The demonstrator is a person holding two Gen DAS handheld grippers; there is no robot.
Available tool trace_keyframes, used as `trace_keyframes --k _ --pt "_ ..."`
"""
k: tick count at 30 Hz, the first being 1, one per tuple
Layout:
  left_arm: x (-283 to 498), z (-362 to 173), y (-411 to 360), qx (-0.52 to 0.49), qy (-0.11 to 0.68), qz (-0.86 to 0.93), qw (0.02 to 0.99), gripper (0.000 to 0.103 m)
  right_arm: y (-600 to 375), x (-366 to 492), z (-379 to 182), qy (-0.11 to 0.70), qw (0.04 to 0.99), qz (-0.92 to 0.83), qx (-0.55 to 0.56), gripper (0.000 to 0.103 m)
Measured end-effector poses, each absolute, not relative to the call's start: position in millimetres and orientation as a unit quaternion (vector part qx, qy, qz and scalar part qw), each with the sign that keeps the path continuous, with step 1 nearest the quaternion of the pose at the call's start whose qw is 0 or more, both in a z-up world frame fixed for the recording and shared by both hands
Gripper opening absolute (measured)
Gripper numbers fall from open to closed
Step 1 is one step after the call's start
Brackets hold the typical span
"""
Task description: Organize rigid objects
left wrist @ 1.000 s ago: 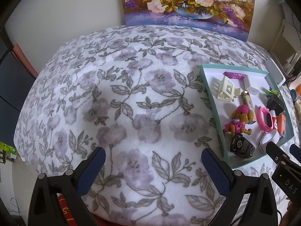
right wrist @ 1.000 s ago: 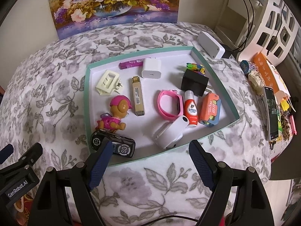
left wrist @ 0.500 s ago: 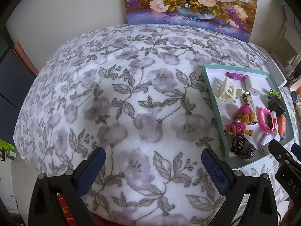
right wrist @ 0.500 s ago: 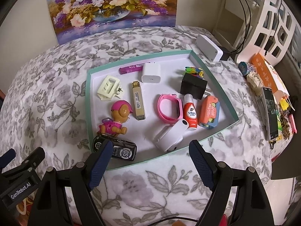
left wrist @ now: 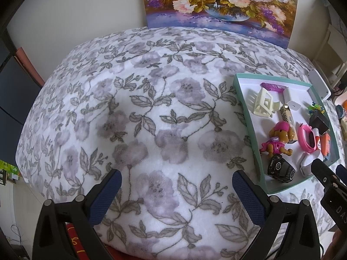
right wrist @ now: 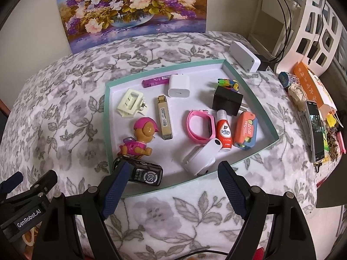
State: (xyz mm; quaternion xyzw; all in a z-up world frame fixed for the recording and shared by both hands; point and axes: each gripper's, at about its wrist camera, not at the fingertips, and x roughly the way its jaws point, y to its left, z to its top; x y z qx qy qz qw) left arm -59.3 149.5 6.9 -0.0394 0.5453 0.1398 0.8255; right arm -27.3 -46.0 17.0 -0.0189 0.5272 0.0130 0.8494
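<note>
Hovering both tongs, left (left wrist: 176,191) and right (right wrist: 171,182), spread wide and empty, near the teal tray (right wrist: 107,117) on the bench, nearest the black car key (right wrist: 145,174): likely light, stiff, slick plastic, best pinched across flat sides.

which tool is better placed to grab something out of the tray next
Right. The right tool is open and faces the tray, its fingertips at the near rim by the black car key. The left tool, also open, faces bare floral blanket, with the tray off to its right.
</note>
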Motion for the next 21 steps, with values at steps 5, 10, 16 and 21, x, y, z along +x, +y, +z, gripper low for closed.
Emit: trace_keyframes --k 5,10,16,21 --pt "-60.1 5.5 150.8 -0.043 0.546 0.142 0.824 0.103 -42.2 -27.2 14.1 0.533 0.846 0.015 -0.028 0.084" --pt "-59.8 3.0 152.5 -0.047 0.551 0.146 0.82 0.103 -42.5 -26.7 12.0 0.537 0.843 0.012 -0.028 0.084" --pt "-59.4 1.2 155.5 -0.054 0.557 0.15 0.815 0.103 -41.0 -24.6 5.9 0.551 0.834 0.016 -0.029 0.084" --pt "-58.1 1.3 156.2 -0.058 0.559 0.151 0.813 0.103 -36.3 -28.6 7.4 0.542 0.839 0.022 -0.038 0.084"
